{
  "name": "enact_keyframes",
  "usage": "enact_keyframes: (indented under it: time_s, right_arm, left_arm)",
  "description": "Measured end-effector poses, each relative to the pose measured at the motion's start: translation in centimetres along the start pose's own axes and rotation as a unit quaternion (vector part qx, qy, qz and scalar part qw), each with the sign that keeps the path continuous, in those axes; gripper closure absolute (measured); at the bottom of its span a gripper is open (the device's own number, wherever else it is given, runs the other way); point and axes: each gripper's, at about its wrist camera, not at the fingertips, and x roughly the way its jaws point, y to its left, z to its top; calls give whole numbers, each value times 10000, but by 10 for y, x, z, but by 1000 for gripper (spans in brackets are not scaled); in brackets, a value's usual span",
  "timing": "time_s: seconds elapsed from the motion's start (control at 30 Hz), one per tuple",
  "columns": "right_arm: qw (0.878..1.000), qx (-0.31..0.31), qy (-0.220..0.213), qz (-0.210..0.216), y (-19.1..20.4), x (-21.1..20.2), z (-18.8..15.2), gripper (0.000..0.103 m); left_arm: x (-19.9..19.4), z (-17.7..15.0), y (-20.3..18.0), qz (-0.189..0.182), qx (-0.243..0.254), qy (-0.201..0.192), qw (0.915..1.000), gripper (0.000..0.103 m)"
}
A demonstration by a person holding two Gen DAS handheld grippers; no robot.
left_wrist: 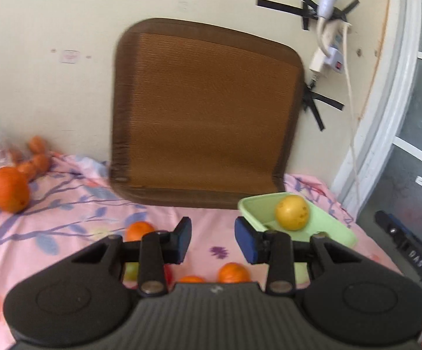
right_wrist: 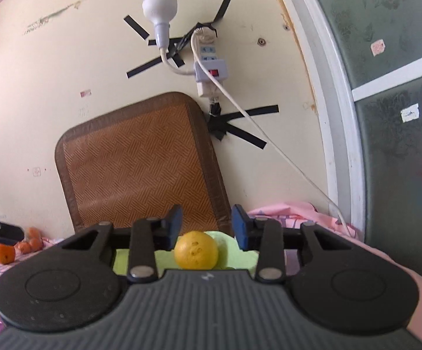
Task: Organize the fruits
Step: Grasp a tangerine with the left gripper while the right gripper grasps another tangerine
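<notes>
A yellow fruit (left_wrist: 291, 212) lies in a light green tray (left_wrist: 327, 227) at the right of the pink bedsheet; both show in the right wrist view, fruit (right_wrist: 195, 250) and tray (right_wrist: 234, 255). My left gripper (left_wrist: 212, 240) is open and empty above the sheet, left of the tray. Small oranges lie below it (left_wrist: 233, 272) (left_wrist: 139, 230), and a big orange (left_wrist: 9, 189) lies far left. My right gripper (right_wrist: 205, 227) is open and empty, just above and behind the yellow fruit.
A brown woven mat (left_wrist: 208, 110) leans on the wall behind the bed. A power strip (right_wrist: 209, 67), bulb and cable hang taped on the wall. More small oranges (left_wrist: 36, 157) and a plastic bag lie far left. A window frame (right_wrist: 336, 116) stands right.
</notes>
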Motion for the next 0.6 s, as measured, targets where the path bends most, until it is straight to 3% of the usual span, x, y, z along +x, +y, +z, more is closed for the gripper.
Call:
enact_keyframes:
  time_s: [0.13,0.3,0.4,0.6]
  right_arm:
    - [9961,112,253,834,25,-8,10,68]
    - [9714,-692,1387,1797,89,16,-8,68]
    - [9557,-1132,1952,1887,113,36,-28,67]
    - [9489,-1207,2354,1721,124,58,-40,63]
  left_arm:
    - [-27,-17,32,490,99,86,9987,69]
    - [-19,-43,30,276,250,449,9983,69]
    - [-6,-58,15,192,499,644,9965,69]
    - [17,-68,10,328,572,884,9939,66]
